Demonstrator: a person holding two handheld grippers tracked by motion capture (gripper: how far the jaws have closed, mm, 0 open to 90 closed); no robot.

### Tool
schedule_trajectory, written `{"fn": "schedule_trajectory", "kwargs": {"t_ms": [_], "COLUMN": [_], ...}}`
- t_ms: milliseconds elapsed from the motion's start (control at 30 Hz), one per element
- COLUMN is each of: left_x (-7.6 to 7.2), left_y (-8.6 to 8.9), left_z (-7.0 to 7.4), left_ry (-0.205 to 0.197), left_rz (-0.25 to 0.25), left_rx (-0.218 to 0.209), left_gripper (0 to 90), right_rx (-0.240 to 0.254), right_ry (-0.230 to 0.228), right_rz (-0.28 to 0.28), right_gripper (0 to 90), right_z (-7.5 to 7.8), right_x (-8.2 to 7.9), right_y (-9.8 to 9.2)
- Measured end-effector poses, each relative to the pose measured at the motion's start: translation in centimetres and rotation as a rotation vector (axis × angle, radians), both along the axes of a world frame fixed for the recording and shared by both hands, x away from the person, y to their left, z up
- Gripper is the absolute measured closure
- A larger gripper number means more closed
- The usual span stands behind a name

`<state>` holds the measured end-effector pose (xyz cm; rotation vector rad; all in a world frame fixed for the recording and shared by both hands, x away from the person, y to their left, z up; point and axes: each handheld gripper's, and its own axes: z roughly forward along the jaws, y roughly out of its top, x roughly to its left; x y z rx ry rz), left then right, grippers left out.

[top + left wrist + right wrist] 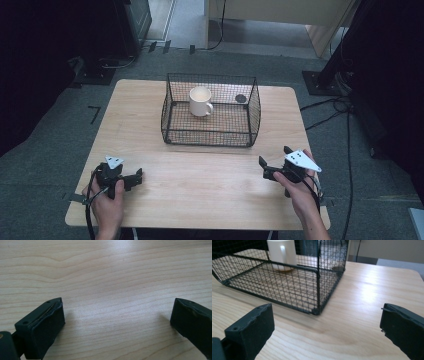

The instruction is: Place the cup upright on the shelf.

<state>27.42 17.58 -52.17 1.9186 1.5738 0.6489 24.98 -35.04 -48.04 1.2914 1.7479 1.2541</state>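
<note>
Centrally on worktop (150,150): black wire basket (210,131), white mug (200,101) upright inside, small dark disc (241,98) near far right corner. Left hand-held gripper (135,178) and right hand-held gripper (272,161) near front edge, well apart, jaws wide, nothing held. Right gripper view: basket corner ahead; left gripper view: bare wood.

no readable text, labels or numbers anywhere.

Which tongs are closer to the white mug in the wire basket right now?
The right tongs. They sit off the wire basket's near right corner, below and right of the white mug. The left tongs rest farther back near the table's left front edge, both open.
</note>
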Motion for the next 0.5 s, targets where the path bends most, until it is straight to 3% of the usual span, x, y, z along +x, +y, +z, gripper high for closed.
{"fn": "schedule_trajectory", "kwargs": {"t_ms": [500], "left_x": [0.0], "left_y": [0.0], "left_z": [0.0], "left_ry": [0.000], "left_rz": [0.001], "left_rx": [-0.001], "left_gripper": [0.0], "right_rx": [-0.008], "right_ry": [0.066], "right_rz": [-0.085], "right_gripper": [0.0], "right_z": [-2.5], "right_x": [-2.2], "right_y": [-3.4]}}
